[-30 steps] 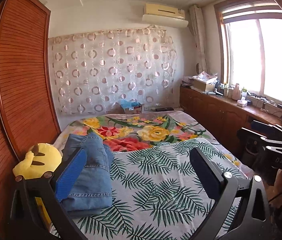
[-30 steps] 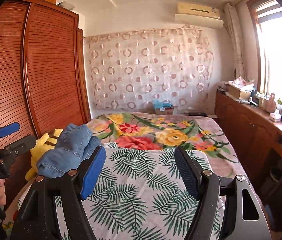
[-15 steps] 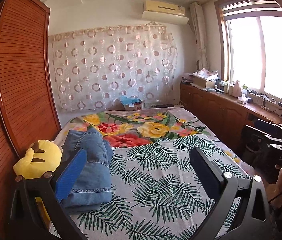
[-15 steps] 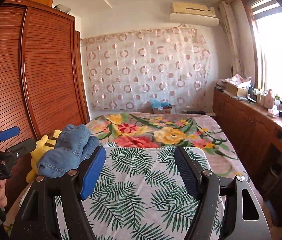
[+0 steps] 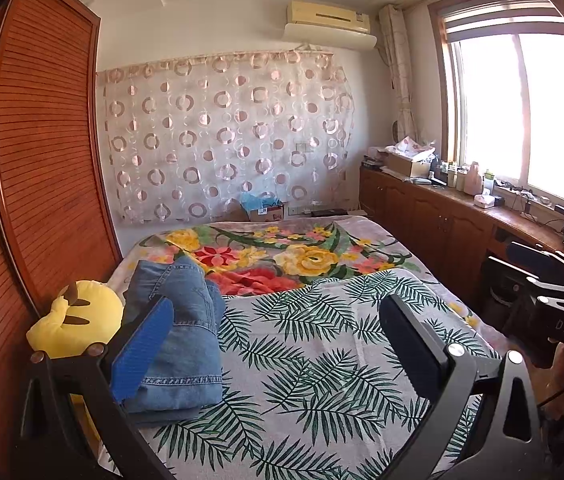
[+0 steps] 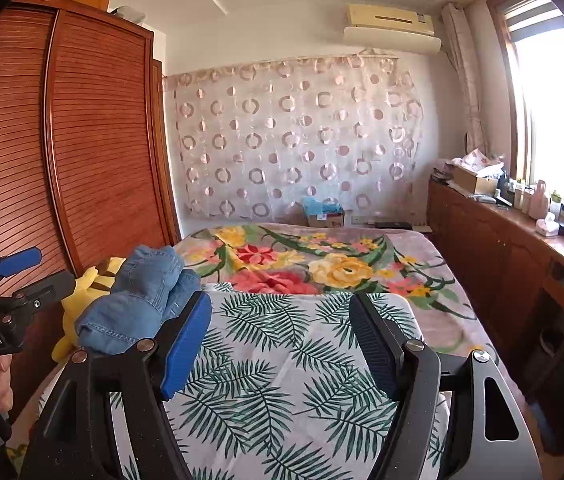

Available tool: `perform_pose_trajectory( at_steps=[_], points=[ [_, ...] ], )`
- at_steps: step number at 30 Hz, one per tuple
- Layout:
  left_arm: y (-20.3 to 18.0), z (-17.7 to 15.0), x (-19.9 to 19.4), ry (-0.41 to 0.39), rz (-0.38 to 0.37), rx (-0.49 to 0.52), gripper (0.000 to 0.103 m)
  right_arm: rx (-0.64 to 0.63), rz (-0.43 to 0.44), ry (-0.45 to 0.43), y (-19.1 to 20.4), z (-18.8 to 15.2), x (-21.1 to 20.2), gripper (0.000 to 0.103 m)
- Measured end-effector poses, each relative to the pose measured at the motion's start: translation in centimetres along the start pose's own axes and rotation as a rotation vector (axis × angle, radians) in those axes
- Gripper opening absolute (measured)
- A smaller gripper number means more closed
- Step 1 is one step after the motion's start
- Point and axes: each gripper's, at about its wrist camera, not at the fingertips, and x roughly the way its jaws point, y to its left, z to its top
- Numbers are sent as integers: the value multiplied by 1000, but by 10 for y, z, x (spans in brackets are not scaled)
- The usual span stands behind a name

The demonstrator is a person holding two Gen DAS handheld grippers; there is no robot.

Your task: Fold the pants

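Two grippers hang above the near end of a bed, and neither holds anything. The left gripper (image 5: 278,348) has its jaws spread wide with only the grey palm-leaf printed bedspread (image 5: 313,360) showing between them. The right gripper (image 6: 282,344) is likewise released, its blue-padded finger (image 6: 186,344) and its dark one standing well apart over the same cloth.

The folded blue denim pants (image 5: 178,340) lie in a thick bundle on the left side of the bed, their hemmed edge turned toward the cameras. In the left wrist view the bundle sits behind and just to the right of that gripper's blue left pad (image 5: 142,352), which covers part of it; the pads do not press on it. In the right wrist view the pants (image 6: 138,304) lie outside the jaws, beyond the left finger and to its left.

A yellow plush toy (image 5: 76,324) rests against the pants on the side of the slatted brown wooden wardrobe (image 5: 38,160). Farther up the bed lies a flowered blanket (image 5: 282,256).
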Motion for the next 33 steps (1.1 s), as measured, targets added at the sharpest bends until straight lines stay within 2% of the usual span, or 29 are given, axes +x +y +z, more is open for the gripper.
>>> perform_pose_trajectory(
  at_steps=[33],
  points=[
    [-3, 1, -6, -7, -10, 10, 103, -6, 2, -14, 3, -1, 1, 73]
  ],
)
